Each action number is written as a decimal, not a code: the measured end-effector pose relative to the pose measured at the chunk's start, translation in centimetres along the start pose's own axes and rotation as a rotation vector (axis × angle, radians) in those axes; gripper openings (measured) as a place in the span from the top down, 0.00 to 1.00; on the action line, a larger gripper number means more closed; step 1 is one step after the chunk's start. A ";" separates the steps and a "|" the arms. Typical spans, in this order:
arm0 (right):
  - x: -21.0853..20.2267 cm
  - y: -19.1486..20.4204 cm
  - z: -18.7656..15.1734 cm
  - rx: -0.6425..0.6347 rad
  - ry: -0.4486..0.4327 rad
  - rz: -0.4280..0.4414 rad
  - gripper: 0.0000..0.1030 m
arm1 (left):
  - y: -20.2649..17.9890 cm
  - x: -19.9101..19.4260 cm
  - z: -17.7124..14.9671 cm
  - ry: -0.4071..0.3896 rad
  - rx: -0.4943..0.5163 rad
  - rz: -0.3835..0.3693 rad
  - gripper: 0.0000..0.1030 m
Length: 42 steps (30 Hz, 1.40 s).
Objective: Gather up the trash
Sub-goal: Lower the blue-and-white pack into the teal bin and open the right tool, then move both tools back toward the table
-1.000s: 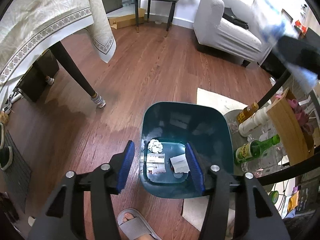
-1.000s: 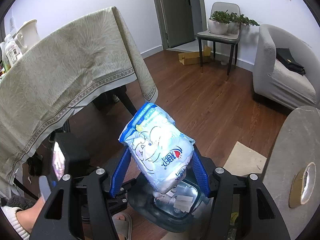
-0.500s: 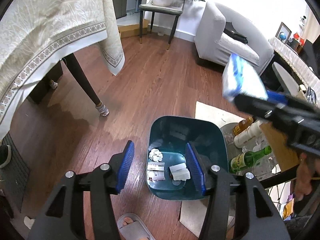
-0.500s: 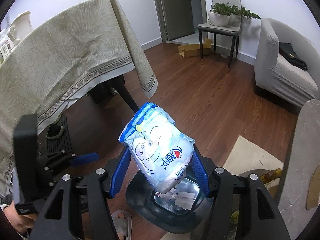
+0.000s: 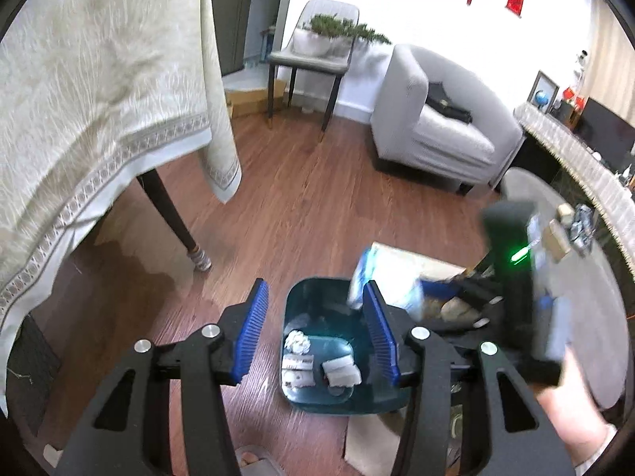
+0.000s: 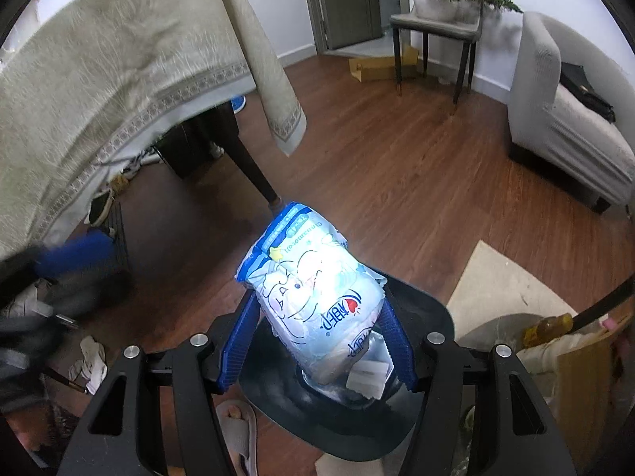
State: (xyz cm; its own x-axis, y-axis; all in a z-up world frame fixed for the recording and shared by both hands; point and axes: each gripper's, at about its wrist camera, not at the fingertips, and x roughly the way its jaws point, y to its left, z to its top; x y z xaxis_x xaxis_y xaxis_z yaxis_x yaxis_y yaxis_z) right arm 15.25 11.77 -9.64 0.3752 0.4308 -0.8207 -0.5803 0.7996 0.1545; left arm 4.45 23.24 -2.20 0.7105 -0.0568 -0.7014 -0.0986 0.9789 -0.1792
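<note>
The right gripper (image 6: 319, 341) pinches a blue-and-white plastic package (image 6: 313, 301) between its 2 blue fingers and has dropped from well above the room to hang right over the teal bin (image 5: 301, 392) — in the left view the package (image 5: 381, 281) now sits at the bin's far rim. Letting go looks like the step in hand. The left gripper (image 5: 315, 331) hovers with fingers spread, holding nothing, above the near rim. Inside lie a crumpled wad (image 5: 297, 343) and paper scraps (image 5: 339, 371) — trash already collected.
</note>
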 end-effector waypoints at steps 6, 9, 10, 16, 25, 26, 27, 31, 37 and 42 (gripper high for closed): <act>1.5 0.2 -0.6 -0.017 0.039 -0.015 0.41 | -0.8 -2.5 0.9 -0.063 0.036 0.000 0.48; 2.1 0.2 -0.8 -0.016 0.055 -0.015 0.39 | -0.9 -3.4 1.1 -0.088 0.048 -0.004 0.46; 2.5 0.3 -1.0 -0.017 0.064 -0.013 0.38 | -1.0 -3.5 1.2 -0.091 0.049 -0.009 0.46; 4.3 0.7 -1.9 -0.029 0.097 -0.019 0.30 | -1.5 -5.0 1.8 -0.133 0.052 -0.035 0.36; 3.2 1.3 -2.1 -0.050 0.084 -0.009 0.18 | -2.3 -6.9 2.7 -0.193 0.047 -0.069 0.30; 2.6 1.3 -1.9 -0.045 0.071 0.002 0.18 | -2.6 -7.2 2.9 -0.204 0.048 -0.075 0.29; 2.1 1.3 -1.8 -0.043 0.061 0.009 0.18 | -2.6 -7.5 3.0 -0.216 0.050 -0.082 0.29; -1.0 1.4 -1.0 -0.050 -0.004 0.041 0.18 | -3.5 -8.8 3.4 -0.261 0.054 -0.105 0.26; -7.1 1.4 0.2 -0.053 -0.127 0.082 0.18 | -5.3 -9.4 4.0 -0.287 0.056 -0.134 0.24; -11.8 0.1 0.3 -0.059 -0.208 0.057 0.18 | -7.1 -9.3 4.3 -0.288 0.063 -0.161 0.23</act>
State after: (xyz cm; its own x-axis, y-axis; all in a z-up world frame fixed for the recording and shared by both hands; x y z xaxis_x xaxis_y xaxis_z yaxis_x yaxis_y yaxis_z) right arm 10.92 6.91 0.24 0.4785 0.5563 -0.6794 -0.6436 0.7485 0.1596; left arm 1.54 17.66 8.50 0.8820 -0.1622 -0.4424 0.0674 0.9727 -0.2223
